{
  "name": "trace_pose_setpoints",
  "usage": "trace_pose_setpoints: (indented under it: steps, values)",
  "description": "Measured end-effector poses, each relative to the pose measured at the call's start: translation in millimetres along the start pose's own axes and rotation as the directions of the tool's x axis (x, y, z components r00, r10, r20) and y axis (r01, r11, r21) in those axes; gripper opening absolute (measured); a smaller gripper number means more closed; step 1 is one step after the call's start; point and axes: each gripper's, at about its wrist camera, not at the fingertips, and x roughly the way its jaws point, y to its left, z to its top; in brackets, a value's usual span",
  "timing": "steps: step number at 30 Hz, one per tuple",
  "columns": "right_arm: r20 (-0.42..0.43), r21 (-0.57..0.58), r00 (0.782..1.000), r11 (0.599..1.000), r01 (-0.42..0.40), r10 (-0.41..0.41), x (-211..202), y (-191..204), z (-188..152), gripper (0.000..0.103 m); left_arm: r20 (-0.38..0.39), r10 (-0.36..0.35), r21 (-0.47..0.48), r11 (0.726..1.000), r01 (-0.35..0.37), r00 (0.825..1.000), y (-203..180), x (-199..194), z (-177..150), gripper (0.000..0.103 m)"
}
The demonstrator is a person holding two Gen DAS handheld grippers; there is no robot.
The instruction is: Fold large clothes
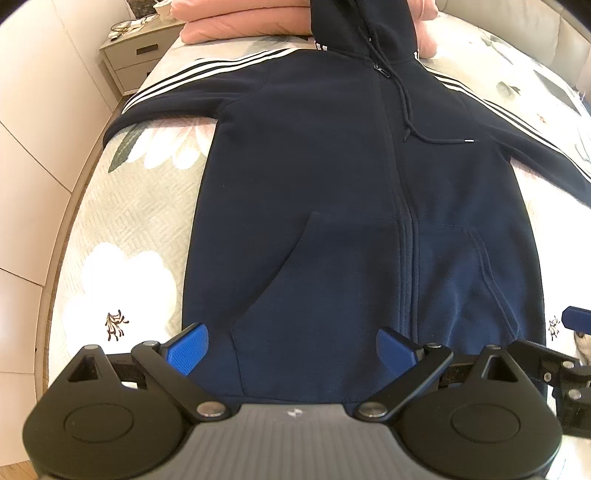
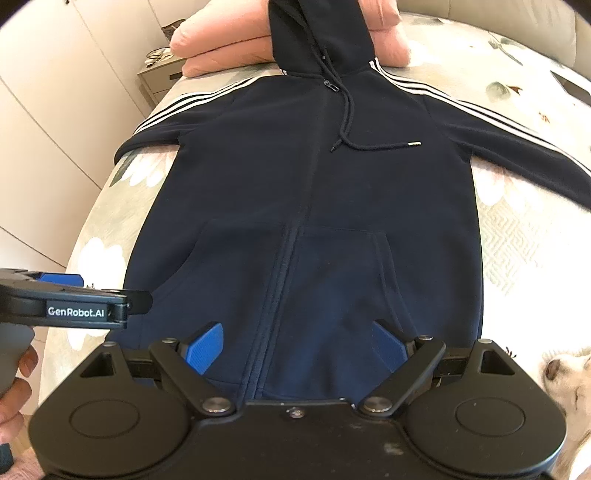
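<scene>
Across the bed, on its flowered quilt, a navy zip hoodie lies face up and spread flat, sleeves out to either side, hood resting against the folded pink bedding at the head. On the left, the left sleeve carries three white stripes and looks the natural first hold: pinch the cuff or shoulder seam and carry it over the chest. To my eye the fleece is thick, soft and floppy, heavy enough to sag between two holds, not slippery. The left claw hovers at the hem with its blue pads wide apart, gripping nothing. Seen from the right wrist, its side reads "GenRobot.AI". In the middle the zip is closed and loose drawcords trail on the chest; I would tuck them in. Further right, the right claw also stands apart over the hem. A pale dog rests at the bed's right edge.
</scene>
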Motion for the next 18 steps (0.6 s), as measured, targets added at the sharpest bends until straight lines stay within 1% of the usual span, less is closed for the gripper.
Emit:
trace_pose_setpoints:
  steps: [18]
  values:
    - [-0.012,0.021,1.0,1.0,-0.006,0.006,0.5,-3.8,0.7,0.102,0.002,-0.004,0.001,1.0,0.004,1.0,1.4,0.1,-0.3,0.099]
